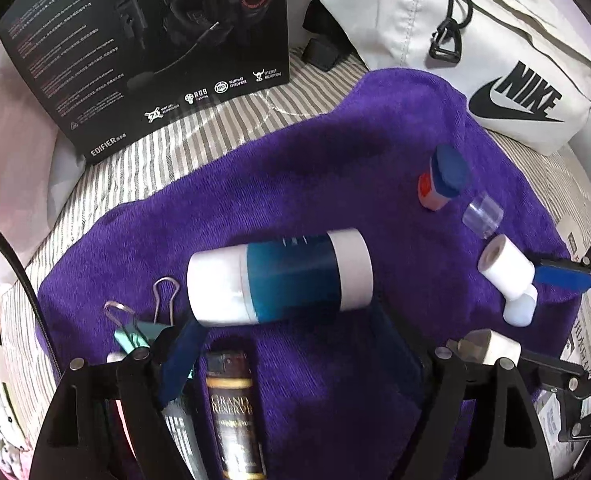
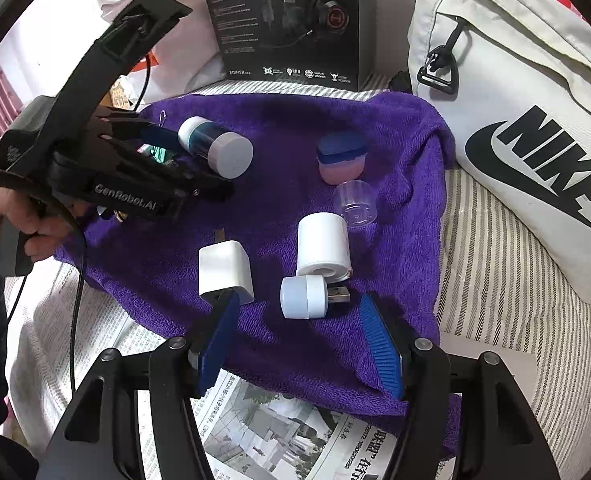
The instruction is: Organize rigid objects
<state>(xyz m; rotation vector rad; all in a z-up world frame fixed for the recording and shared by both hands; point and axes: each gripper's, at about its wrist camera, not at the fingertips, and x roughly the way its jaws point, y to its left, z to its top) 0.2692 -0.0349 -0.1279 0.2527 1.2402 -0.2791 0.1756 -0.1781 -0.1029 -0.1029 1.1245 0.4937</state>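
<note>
A purple towel [image 1: 295,168] [image 2: 279,120] carries the objects. A white and teal cylinder [image 1: 279,276] [image 2: 215,146] lies on its side just ahead of my open left gripper [image 1: 299,344] [image 2: 167,148]. A dark "Grand Reserve" bottle [image 1: 233,412] lies between the left fingers. My right gripper [image 2: 299,340] is open, with a white USB light [image 2: 309,296] just ahead between its blue pads. A white roll [image 2: 323,246] [image 1: 505,270], a white charger cube [image 2: 225,274], a clear cap [image 2: 355,202] and a blue-lidded pink jar [image 2: 341,156] [image 1: 443,178] lie nearby.
A black headset box [image 1: 147,48] [image 2: 287,20] stands at the back. A white Nike bag [image 1: 495,52] [image 2: 515,120] leans at the right. Binder clips [image 1: 143,328] lie at the towel's left. Newspaper [image 2: 295,440] lies under the towel's near edge on striped bedding [image 2: 495,280].
</note>
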